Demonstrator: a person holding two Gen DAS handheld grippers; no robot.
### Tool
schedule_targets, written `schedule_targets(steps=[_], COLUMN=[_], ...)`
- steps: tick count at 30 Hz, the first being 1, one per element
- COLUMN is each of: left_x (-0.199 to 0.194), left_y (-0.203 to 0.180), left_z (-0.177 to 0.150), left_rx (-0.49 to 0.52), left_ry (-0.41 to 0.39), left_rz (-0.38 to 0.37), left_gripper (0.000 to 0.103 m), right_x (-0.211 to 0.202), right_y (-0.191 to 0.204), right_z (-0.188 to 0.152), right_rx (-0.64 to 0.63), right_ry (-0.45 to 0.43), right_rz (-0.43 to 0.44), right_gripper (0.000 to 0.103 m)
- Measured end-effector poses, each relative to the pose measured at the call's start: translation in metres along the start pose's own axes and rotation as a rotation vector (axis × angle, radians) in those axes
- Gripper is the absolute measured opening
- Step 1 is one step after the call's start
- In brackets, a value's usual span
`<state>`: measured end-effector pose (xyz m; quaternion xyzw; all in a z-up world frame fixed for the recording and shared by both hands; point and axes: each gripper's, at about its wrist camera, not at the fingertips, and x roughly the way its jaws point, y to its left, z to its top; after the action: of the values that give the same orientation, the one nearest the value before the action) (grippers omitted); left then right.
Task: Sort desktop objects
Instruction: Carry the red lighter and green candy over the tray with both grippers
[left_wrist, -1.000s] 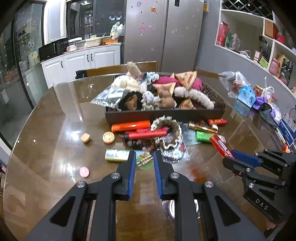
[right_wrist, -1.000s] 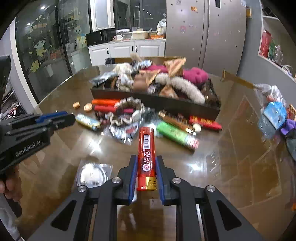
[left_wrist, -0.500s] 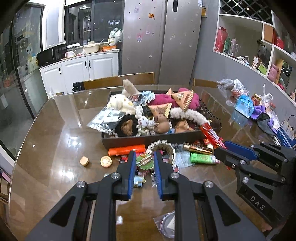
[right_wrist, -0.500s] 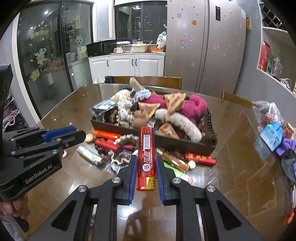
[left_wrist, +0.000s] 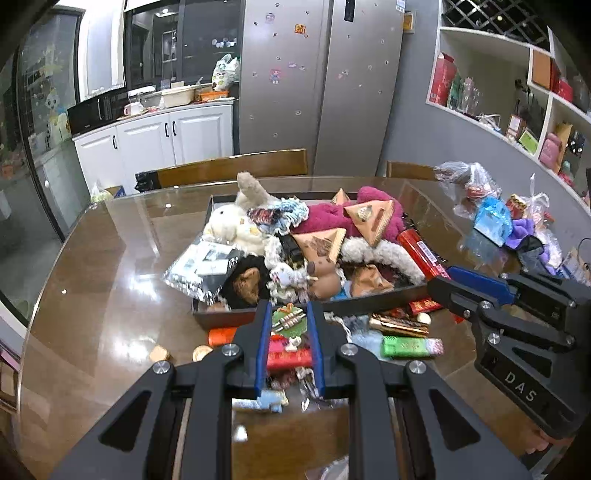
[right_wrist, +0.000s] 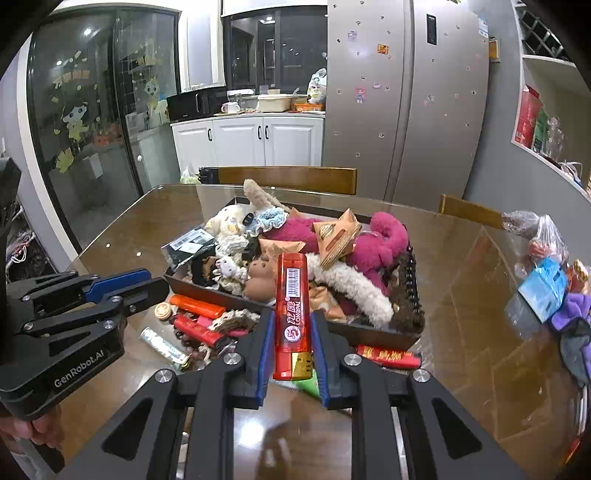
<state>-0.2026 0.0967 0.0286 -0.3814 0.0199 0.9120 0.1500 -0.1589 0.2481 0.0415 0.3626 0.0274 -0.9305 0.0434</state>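
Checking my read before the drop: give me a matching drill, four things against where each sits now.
1 red lighter
2 green hair clip
3 pink plush
4 green lighter

A lying on the table
B in the left gripper
C in the dark tray
D in the right gripper

Pairs: 1-D, 2-B, 3-C, 4-A

Steel fridge (left_wrist: 321, 85), white cabinets (left_wrist: 155, 144), wooden chairs (right_wrist: 288, 179), perhaps microwave (right_wrist: 188, 105)
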Motion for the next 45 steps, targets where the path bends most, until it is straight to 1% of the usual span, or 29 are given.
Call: schedule_targets(steps=[3, 10, 15, 26, 28, 36, 45], left_x=[0.009, 0.032, 0.048, 0.085, 0.091, 0.100, 0.110], left_y=[0.001, 0.011, 0.014, 0.027, 0.028, 0.032, 0.028], left_z=[0.012, 0.043, 0.061, 0.080, 0.083, 0.099, 0.106], left_rx=[-0.006, -0.016, -0.003, -0.021, -0.009, -0.017, 0.000], left_ry=[0.000, -0.003, -0.007, 0.011, 0.016, 0.002, 0.017], left_rz=[-0.009, 0.005, 0.006, -0.009, -0.002, -0.012, -0.009], left_gripper=[0.020, 0.020, 0.020, 0.020, 0.020, 0.020, 0.020], right_x=[0.011, 0.029, 0.043, 0.075, 0.080, 0.094, 0.106], right_y=[-0.004, -0.012, -0.016, -0.024, -0.026, -0.026, -0.029], right_z=[0.011, 0.039, 0.052, 0.075, 0.078, 0.088, 0.095], right_rx=[-0.017, -0.032, -0.035, -0.005, -0.004, -0.016, -0.025], right_ry=[0.012, 0.019, 0.021, 0.029, 0.030, 0.038, 0.050], right_rz=[-0.015, -0.040, -0.051, -0.057, -0.057, -0.050, -0.050], right_gripper=[0.020, 0.020, 0.020, 0.020, 0.020, 0.020, 0.020])
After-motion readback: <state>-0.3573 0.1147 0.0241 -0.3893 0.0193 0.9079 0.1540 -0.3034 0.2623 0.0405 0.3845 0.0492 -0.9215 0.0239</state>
